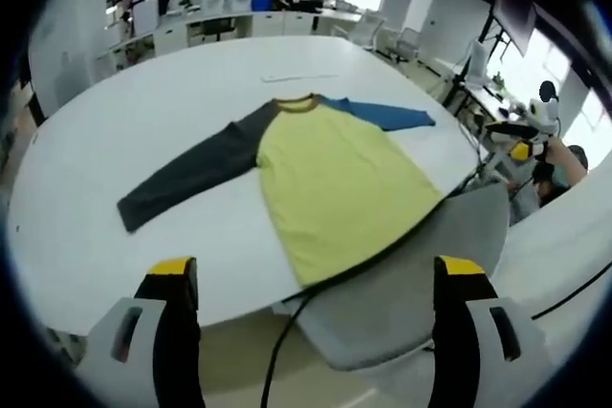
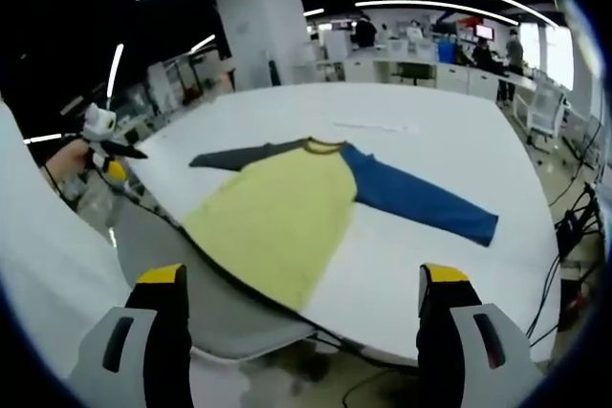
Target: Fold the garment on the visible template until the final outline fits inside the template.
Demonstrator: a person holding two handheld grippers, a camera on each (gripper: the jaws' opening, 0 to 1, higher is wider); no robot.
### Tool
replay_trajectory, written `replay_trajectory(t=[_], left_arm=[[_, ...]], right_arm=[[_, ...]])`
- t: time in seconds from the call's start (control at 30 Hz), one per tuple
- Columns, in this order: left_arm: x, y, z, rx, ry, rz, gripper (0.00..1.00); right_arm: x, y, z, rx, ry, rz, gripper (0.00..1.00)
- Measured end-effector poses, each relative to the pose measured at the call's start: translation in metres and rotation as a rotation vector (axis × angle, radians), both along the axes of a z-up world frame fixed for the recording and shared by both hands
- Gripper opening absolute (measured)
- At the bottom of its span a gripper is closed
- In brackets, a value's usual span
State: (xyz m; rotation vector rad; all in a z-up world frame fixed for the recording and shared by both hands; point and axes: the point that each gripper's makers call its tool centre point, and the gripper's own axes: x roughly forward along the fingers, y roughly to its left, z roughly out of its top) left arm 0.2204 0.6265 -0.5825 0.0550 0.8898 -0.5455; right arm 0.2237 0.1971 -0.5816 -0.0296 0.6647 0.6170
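The garment [image 1: 325, 179] lies flat and unfolded on the white bench [image 1: 115, 150], hem at the near edge above a grey chair [image 1: 411, 284], so folding looks unstarted: both grippers [image 1: 316, 279] [image 2: 301, 284], jaws wide and empty, must first reach a sleeve.

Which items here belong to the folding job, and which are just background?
Job: shirt spread flat on the white table; left tool and right tool, both open.
Background: grey chair, floor cable, distant desks.
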Motion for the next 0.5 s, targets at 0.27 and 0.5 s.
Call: replay_trajectory(t=[0.27, 0.5], left_arm=[[0.0018, -0.0015, -0.0025, 0.002, 0.008, -0.002, 0.99], [0.0032, -0.0023, -0.0045, -0.001, 0.013, 0.002, 0.99]], right_arm=[[0.0049, -0.0047, -0.003, -0.001, 0.006, -0.005, 0.99], [0.0086, -0.0061, -0.0056, 0.002, 0.016, -0.003, 0.97]])
